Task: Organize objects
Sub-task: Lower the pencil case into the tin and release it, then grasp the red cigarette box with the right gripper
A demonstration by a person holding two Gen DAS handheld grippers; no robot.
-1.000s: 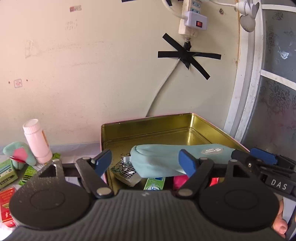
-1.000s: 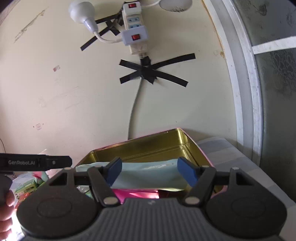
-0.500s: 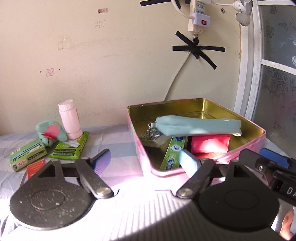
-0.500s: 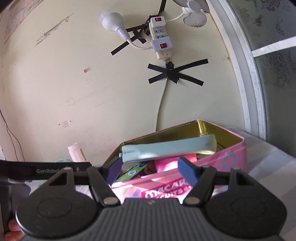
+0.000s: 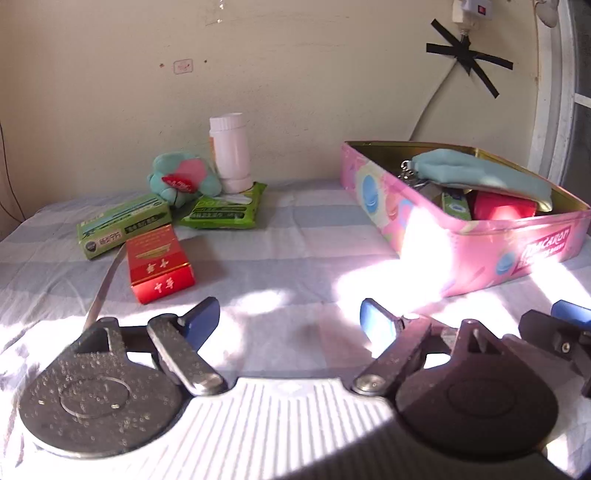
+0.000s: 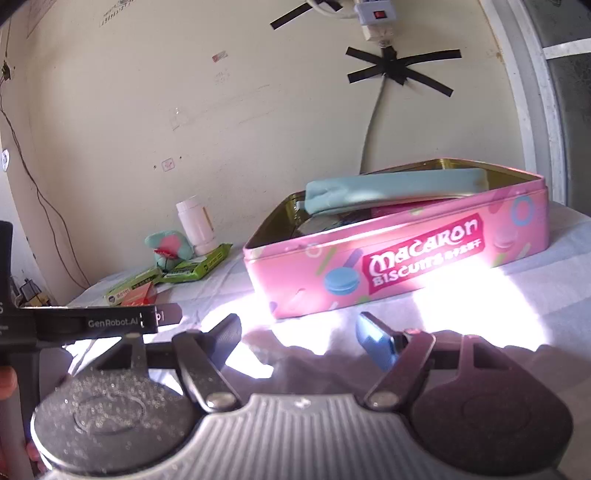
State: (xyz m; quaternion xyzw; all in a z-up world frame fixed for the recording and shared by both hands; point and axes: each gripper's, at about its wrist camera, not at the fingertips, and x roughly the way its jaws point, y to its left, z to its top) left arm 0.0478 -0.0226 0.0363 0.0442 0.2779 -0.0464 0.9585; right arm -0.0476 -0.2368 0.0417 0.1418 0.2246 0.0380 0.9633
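One pink tin lettered "MACARON BISCUITS"

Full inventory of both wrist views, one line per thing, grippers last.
Biscuit tin: 1, pink, gold inside, open, right on the cloth.
Pouch: 1, light blue, lying on top of the tin's contents.
Red pack: 1, inside the tin.
Green box: 1, inside the tin.
Red carton: 1, left on the cloth.
Green carton: 1, behind the red carton.
Green wipes pack: 1, under the bottle.
Bottle: 1, white, upright by the wall.
Plush toy: 1, teal and pink, left of the bottle.
Power strip: 1, white, on the wall.
Left gripper: open, empty.
Right gripper: open, empty.
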